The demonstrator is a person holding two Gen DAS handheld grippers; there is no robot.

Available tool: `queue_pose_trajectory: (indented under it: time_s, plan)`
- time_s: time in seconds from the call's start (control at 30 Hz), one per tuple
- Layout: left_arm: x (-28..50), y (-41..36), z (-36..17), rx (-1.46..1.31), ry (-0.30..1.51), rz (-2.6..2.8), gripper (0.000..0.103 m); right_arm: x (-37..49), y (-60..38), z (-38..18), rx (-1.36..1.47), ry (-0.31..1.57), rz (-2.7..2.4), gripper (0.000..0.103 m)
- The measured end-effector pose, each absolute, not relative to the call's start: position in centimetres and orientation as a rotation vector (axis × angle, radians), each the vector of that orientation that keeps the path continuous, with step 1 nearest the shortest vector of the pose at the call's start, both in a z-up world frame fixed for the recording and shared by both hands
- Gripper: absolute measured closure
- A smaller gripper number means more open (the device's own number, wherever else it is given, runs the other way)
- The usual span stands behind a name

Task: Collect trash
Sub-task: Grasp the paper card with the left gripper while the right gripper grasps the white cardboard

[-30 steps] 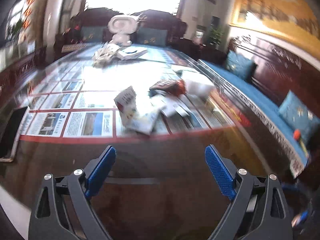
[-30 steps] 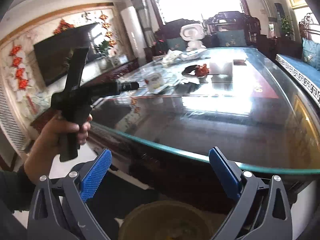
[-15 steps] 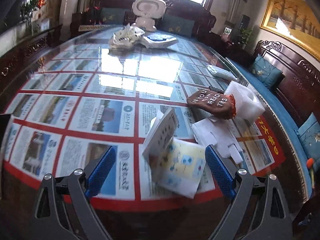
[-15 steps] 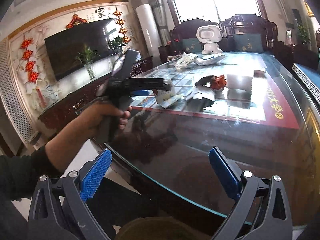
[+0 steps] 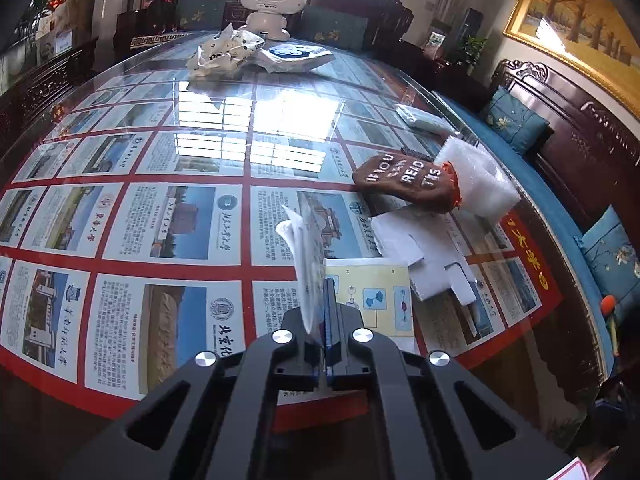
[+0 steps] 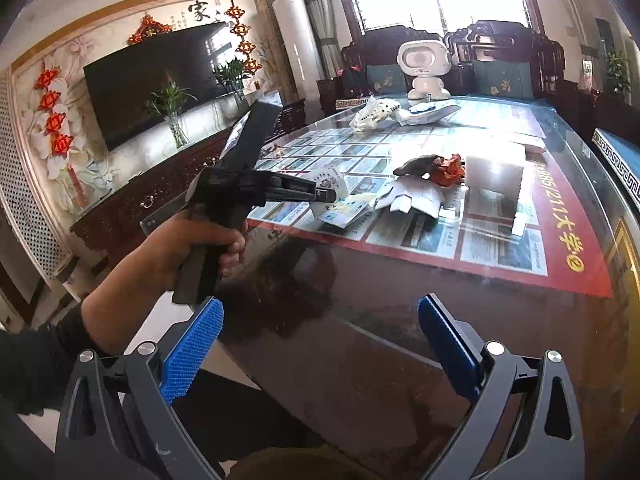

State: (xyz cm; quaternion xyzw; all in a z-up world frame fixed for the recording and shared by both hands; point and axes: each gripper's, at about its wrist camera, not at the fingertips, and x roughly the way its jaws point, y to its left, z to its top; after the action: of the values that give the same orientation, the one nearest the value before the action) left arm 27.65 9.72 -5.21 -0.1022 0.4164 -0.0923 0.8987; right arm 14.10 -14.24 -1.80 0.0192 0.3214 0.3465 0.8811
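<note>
The glass-topped table point(image 5: 168, 168) fills most of both views, with a red-bordered sheet of printed photo panels under the glass. In the right wrist view a hand point(image 6: 176, 252) at centre left grips the left gripper point(image 6: 326, 196), which reaches out over the table's near left edge. Its jaws have just closed and now clamp an upright, folded leaflet point(image 5: 306, 256) at lower centre of the left wrist view; the leaflet's lower yellow page still lies on the glass. The right gripper point(image 6: 320, 344) hangs at the bottom of its frame with blue pads wide apart, nothing between them.

Just right of the leaflet lie white cardboard pieces point(image 5: 424, 256), a brown bag point(image 5: 404, 180) with white lettering and a white foam wrap point(image 5: 476, 180). A crumpled white bag point(image 5: 220, 54) sits at the far end, top centre.

A rounded tan object point(image 6: 288, 464) at the bottom edge is cut off and unclear.
</note>
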Motion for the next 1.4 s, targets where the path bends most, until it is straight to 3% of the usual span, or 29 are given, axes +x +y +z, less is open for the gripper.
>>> queue_pose_trajectory:
  time_s: [0.3,0.83,0.97,1.1,1.2,1.4]
  plan:
    - [25.1,11.3,-3.4,-0.229,0.791,-0.214,0.101,21.8,-12.3,-1.4,0.007,0.741,0.589,0.009]
    - [24.3,13.1,-2.6,-0.224,0.741,-0.236,0.101,35.1,-7.4,-5.9,-0.008,0.952,0.372,0.010]
    - [24.2,13.6,-2.7,-0.260,0.749,-0.258,0.101,35.6,-6.4,-6.8,-0.074,0.982,0.346,0.018]
    - [24.0,13.6,-2.5,-0.249,0.745,-0.261,0.101,34.5,-5.8,-6.6,-0.123,0.938,0.420,0.039]
    - [23.5,13.4,-2.5,-0.244,0.744,-0.265,0.101,34.2,-6.3,-6.5,-0.106,0.927,0.429,0.046]
    - [21.6,12.6,-1.8,-0.217,0.733,-0.281,0.101,31.6,-7.1,-5.9,-0.079,0.920,0.497,0.048]
